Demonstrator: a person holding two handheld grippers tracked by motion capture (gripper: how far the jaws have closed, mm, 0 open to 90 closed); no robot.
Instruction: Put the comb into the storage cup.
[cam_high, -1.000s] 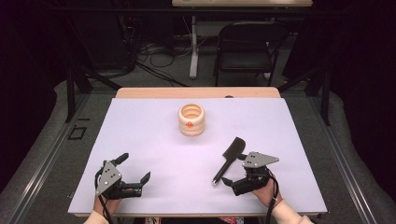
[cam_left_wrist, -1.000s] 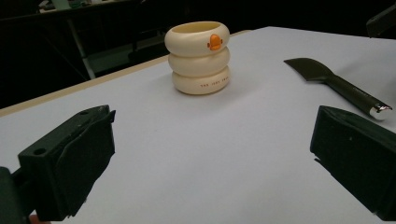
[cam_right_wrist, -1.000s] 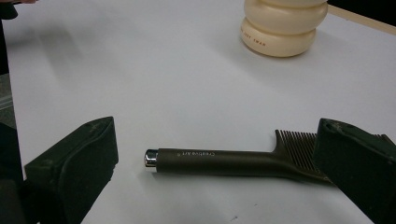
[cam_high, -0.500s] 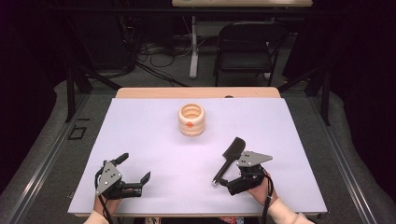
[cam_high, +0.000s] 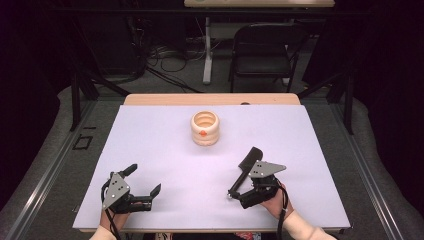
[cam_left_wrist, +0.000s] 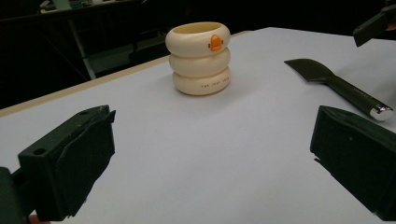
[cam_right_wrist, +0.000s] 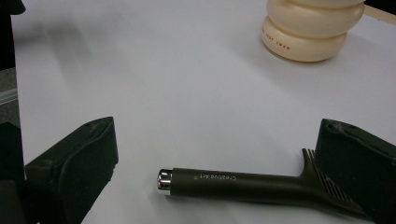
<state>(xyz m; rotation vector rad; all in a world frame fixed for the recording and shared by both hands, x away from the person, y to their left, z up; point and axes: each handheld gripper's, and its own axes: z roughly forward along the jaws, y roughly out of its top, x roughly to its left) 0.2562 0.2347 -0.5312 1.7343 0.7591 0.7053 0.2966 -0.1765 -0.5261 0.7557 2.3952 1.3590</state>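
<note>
My desk (cam_high: 150, 150): smooth matt pale sheet, looks like paper, w/ a bare wood strip (cam_high: 165, 99) at the far edge. Ringed holder (cam_left_wrist: 199, 58): cream plastic, smooth, slight sheen. Spatula (cam_right_wrist: 261, 185): matt dark rubbery plastic, shiny metal end cap (cam_right_wrist: 164, 179). My gripper jaws look like matt black plastic, a bit rough.

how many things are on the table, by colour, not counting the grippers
cream: 1, the ringed holder
dark: 1, the spatula
total: 2
</note>
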